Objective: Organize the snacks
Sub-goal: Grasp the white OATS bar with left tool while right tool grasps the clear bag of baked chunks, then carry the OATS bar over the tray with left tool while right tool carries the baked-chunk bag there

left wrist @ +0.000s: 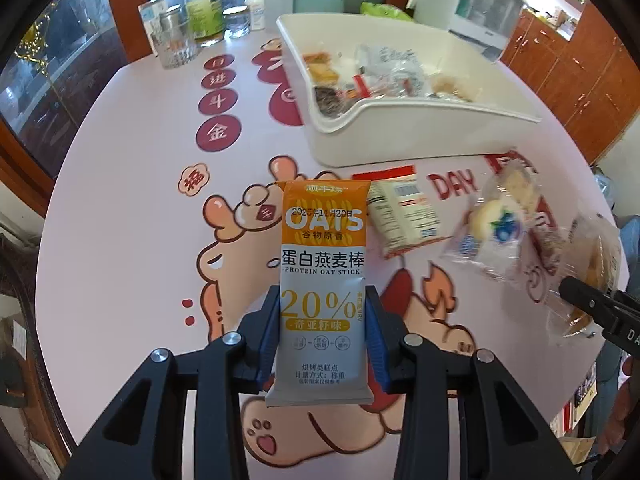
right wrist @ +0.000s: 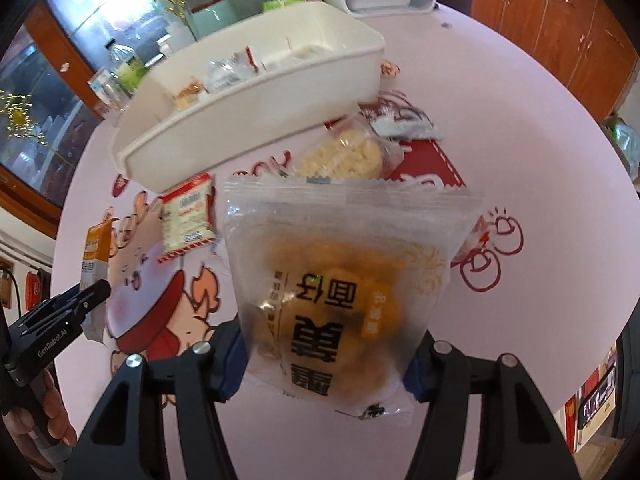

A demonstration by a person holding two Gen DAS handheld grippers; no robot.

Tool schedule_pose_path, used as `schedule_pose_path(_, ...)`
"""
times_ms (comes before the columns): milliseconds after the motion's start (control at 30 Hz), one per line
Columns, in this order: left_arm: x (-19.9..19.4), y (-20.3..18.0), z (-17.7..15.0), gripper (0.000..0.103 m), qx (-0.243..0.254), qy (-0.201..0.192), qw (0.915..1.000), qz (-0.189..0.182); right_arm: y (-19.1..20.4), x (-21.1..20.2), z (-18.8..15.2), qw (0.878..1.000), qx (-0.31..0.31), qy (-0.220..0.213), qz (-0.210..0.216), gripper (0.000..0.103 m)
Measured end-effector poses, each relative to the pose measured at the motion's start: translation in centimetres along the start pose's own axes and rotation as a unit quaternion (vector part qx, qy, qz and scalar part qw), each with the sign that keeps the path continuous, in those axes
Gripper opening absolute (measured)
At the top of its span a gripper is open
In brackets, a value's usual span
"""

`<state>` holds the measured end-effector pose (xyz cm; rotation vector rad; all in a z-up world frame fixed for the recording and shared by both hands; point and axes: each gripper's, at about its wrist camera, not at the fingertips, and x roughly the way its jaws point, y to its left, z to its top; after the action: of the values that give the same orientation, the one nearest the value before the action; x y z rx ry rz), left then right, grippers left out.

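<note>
Pink and printed with cartoons, our table [left wrist: 140,184] carries a white bin [left wrist: 420,128] of snacks at twelve o'clock, with a small cracker packet [left wrist: 404,216] lying just in front of it. We have the left gripper [left wrist: 322,320] clamped on an orange oat bar [left wrist: 323,264] lifted off the table, while at three o'clock our right gripper [right wrist: 324,356] squeezes a frosted bread bag [right wrist: 340,280].

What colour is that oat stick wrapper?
Orange on top, white below; the oat stick wrapper shows best in the left wrist view.
</note>
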<state>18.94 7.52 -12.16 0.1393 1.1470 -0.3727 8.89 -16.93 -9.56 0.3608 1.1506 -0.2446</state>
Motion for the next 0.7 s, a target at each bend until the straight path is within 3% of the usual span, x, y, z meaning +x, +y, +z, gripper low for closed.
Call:
schedule_pose_path(400, -5.5, -4.8, 1.7, 0.038, 0.025, -0.049, 0.9978, -0.036, 2.3, -5.1, 2.3, 0.997, -0.05, -0.05, 0.024, 0.062)
schedule_pose_path(700, -10.7, -7.1, 8.2, 0.038, 0.043, -0.123, 0.9914, -0.012, 4.3, -10.8, 9.6, 0.984, -0.093, -0.144, 0.04, 0.062)
